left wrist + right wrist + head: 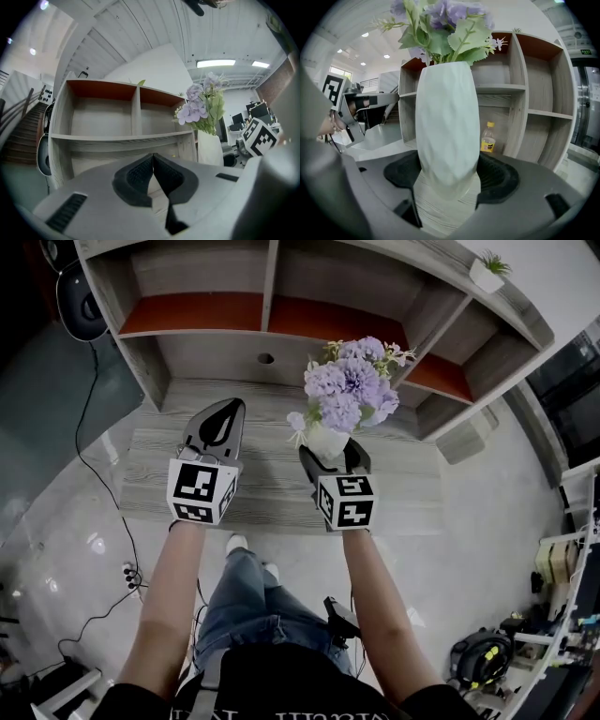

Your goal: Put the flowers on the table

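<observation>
A white ribbed vase [447,126] holds purple flowers with green leaves [349,390]. My right gripper [447,177] is shut on the vase low on its body, with a dark pad against each side. The vase [325,440] stands upright over the grey wooden table [159,479], in front of the shelf unit. Whether its base touches the table I cannot tell. My left gripper [225,414] hovers over the table to the left of the vase, shut and empty. Its pads [140,176] meet at the tips. The flowers [199,105] also show to its right.
A wooden shelf unit [272,315] with orange-backed compartments rises behind the table. A small yellow-capped bottle [488,138] stands in a lower compartment. A small potted plant [489,271] sits on top of the unit. Cables [94,474] lie on the glossy floor to the left.
</observation>
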A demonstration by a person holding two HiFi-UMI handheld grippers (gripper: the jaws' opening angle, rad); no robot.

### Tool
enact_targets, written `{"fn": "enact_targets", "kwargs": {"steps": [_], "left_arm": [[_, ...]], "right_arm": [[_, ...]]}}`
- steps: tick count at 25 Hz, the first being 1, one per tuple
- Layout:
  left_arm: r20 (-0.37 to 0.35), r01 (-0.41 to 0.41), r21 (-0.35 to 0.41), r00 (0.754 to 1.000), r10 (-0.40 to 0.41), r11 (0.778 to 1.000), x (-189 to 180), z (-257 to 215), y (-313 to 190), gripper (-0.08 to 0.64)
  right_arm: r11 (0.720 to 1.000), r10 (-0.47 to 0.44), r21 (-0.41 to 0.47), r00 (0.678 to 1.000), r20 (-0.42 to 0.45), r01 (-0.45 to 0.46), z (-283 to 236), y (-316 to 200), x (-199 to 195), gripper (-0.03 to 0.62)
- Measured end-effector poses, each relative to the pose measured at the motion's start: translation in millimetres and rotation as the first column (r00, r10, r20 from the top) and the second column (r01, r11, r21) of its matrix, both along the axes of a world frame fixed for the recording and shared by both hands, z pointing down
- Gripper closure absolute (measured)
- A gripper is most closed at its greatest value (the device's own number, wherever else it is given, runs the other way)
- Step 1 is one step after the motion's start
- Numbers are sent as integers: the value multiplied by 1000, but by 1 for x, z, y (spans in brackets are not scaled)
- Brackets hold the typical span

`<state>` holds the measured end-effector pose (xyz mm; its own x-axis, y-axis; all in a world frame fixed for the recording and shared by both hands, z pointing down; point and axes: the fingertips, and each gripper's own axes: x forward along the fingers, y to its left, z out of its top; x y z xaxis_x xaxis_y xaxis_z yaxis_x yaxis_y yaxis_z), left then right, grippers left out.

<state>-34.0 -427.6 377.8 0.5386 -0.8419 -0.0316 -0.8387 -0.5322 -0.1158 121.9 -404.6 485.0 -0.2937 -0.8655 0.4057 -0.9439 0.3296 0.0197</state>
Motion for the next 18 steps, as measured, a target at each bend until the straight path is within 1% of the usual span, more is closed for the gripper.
{"fn": "enact_targets", "kwargs": {"steps": [9,14,18], "left_arm": [[-7,16,-43,1000,-17,999,-4,30,-13,548],[-8,28,-46,1000,-29,999,-8,36,-20,548],[-7,28,-34,1000,-28,999,-11,37,-26,548]], "right_arm": [[999,-27,-30,1000,5,28,52,-22,-17,218],[998,-41,-40,999,24,42,76,-33,-26,218],[998,-46,-34,998,38,47,90,-42,-30,218]]}}
